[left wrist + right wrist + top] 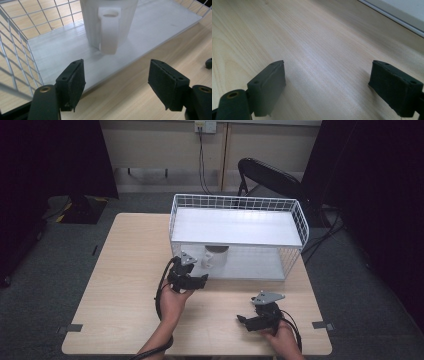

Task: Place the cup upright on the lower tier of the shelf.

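The white ceramic mug (110, 22) on the rack's lower shelf (62, 50) looks stiff, fragile; its handle suits gripping. Left gripper (116, 82) jaws released, right gripper (334, 86) jaws too.

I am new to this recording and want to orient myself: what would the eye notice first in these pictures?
First, the white wire rack at the far middle of the wooden table, with a white mug standing on its lower shelf, handle toward the camera. Just before the mug, the left gripper is open, with nothing between its jaws. The right gripper, also open, hangs over bare table.
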`<state>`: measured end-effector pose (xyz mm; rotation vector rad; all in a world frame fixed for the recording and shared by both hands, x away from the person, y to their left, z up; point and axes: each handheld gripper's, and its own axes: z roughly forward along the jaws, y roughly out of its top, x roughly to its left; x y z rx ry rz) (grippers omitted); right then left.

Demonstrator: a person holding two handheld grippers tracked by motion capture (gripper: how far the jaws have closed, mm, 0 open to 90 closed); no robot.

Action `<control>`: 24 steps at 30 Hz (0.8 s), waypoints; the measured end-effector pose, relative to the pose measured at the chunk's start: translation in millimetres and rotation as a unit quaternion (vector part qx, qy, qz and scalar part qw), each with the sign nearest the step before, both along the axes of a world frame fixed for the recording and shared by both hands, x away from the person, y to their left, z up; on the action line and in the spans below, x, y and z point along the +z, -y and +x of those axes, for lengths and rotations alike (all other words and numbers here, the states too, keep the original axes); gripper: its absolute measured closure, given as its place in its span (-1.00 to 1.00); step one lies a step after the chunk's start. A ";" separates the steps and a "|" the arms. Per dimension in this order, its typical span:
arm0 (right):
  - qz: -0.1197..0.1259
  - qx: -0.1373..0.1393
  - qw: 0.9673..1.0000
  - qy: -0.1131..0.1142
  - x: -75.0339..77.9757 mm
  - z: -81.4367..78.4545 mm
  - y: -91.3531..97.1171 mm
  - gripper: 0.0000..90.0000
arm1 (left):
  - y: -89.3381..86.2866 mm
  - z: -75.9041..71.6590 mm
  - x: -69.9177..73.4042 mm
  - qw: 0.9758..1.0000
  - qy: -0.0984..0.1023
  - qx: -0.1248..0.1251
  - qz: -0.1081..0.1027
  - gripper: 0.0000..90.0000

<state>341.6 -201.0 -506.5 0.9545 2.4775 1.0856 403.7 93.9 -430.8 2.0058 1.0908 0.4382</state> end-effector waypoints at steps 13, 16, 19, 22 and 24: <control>0.000 0.000 1.000 0.000 0.0 0.0 0.0 -0.73 | -23.6 -12.8 0.1 0.999 -0.005 -0.035 -0.008 -0.57; 0.000 0.000 1.000 0.000 0.0 0.0 0.0 -0.73 | -27.8 -14.3 -0.7 0.999 -0.008 -0.036 -0.007 -0.58; 0.000 0.000 1.000 0.000 0.0 0.0 0.0 -0.73 | -31.5 -16.1 -0.8 0.999 -0.010 -0.040 -0.004 -0.60; 0.000 0.000 1.000 0.000 0.0 0.0 0.0 -0.72 | -35.6 -18.3 0.6 0.999 -0.006 -0.042 -0.005 -0.60; 0.000 0.000 1.000 0.000 0.0 -0.1 0.0 -0.73 | -38.0 -19.4 1.5 0.999 -0.005 -0.045 -0.004 -0.61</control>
